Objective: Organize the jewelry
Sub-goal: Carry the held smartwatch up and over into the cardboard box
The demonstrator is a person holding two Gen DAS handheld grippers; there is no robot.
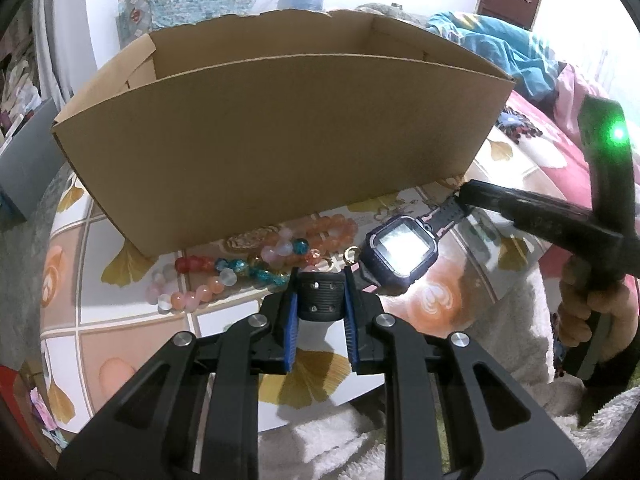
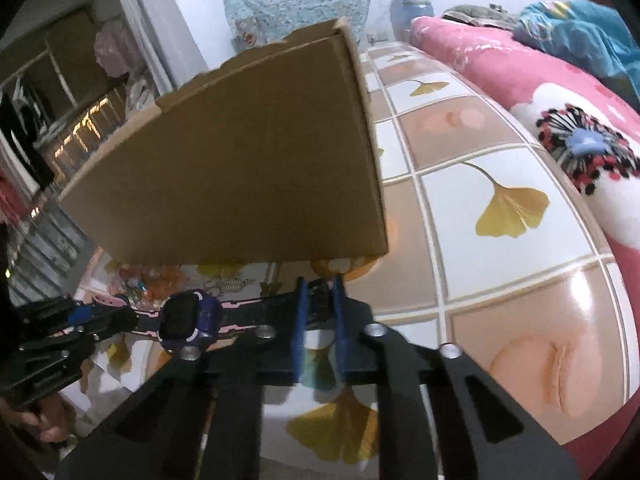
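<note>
A dark blue smartwatch [image 1: 402,250] with a lit square face hangs stretched between my two grippers, in front of the open cardboard box [image 1: 280,140]. My left gripper [image 1: 321,276] is shut on the black perforated strap end [image 1: 322,300], blue pads pressing both sides. My right gripper [image 1: 464,196] comes in from the right, clamped on the other strap end. In the right wrist view the right gripper [image 2: 319,282] holds that strap between its blue pads, with the watch [image 2: 188,320] and the left gripper [image 2: 120,312] to its left. Several bead bracelets [image 1: 240,268] lie by the box.
The table [image 2: 500,240] has a tile pattern with yellow ginkgo leaves. Pink floral bedding [image 2: 540,92] and a blue cloth lie to its right. A white fluffy fabric [image 1: 520,360] hangs at the near edge. A person's hand [image 1: 592,304] grips the right tool's handle.
</note>
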